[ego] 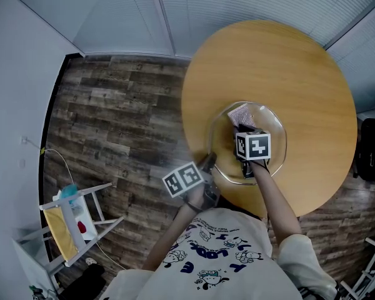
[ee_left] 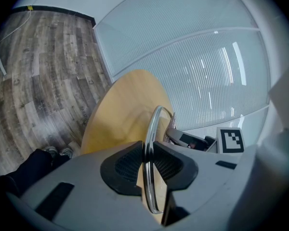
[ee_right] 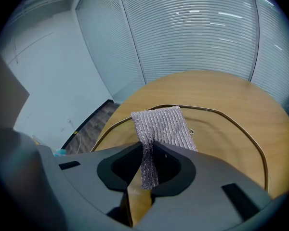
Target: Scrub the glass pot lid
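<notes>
Noted left gripper [ee_left: 147, 153] clamped on rim of glass pot lid [ego: 272, 130] lying on table [ego: 312, 67] | noted right gripper [ee_right: 148, 154] pinching scrub cloth [ee_right: 164, 124], spread ahead of jaws on glass | judged scrubbing under way; cleaned share not discernible.

1. The white T-shirt [ego: 220, 255] bore dark blue cartoon prints.
2. The left gripper [ee_left: 147, 150] and right gripper [ee_right: 147, 153] were grey, with black ribbed pads [ee_left: 126, 165].
3. Their cubes [ego: 254, 145] carried black-and-white square markers.
</notes>
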Motion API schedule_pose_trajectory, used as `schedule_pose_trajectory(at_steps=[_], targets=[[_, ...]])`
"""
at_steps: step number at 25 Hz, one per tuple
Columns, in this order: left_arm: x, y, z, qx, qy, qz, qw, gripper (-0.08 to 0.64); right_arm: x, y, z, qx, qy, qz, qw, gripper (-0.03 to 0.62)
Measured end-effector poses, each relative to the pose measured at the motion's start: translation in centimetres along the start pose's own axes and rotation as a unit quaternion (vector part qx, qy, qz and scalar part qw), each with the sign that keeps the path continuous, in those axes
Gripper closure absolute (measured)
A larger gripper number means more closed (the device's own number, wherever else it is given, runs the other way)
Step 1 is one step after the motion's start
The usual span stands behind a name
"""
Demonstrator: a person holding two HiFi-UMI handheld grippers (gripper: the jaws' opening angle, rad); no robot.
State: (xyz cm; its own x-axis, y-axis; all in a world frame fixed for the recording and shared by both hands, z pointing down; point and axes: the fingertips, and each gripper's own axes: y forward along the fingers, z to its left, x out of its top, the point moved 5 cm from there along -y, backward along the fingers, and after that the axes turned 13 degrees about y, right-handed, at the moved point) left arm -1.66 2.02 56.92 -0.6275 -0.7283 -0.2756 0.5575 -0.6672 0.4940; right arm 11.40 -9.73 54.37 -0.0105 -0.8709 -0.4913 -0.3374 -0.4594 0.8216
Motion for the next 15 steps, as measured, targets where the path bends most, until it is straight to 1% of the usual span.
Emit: schedule_pose_trajectory(at_steps=[9, 15], targets=[[0.1, 0.0, 0.0, 0.001, 0.001, 0.000, 1.0000, 0.489, 0.5, -0.4, -1.3, -0.023, 0.003, -0.004, 1.000, 0.517], [-0.1, 0.0, -0.2, 0.001, 0.001, -0.003, 1.0000, 0.489, 0.4, -0.8, -2.2, -0.029, 0.007, -0.007, 1.000, 0.517]])
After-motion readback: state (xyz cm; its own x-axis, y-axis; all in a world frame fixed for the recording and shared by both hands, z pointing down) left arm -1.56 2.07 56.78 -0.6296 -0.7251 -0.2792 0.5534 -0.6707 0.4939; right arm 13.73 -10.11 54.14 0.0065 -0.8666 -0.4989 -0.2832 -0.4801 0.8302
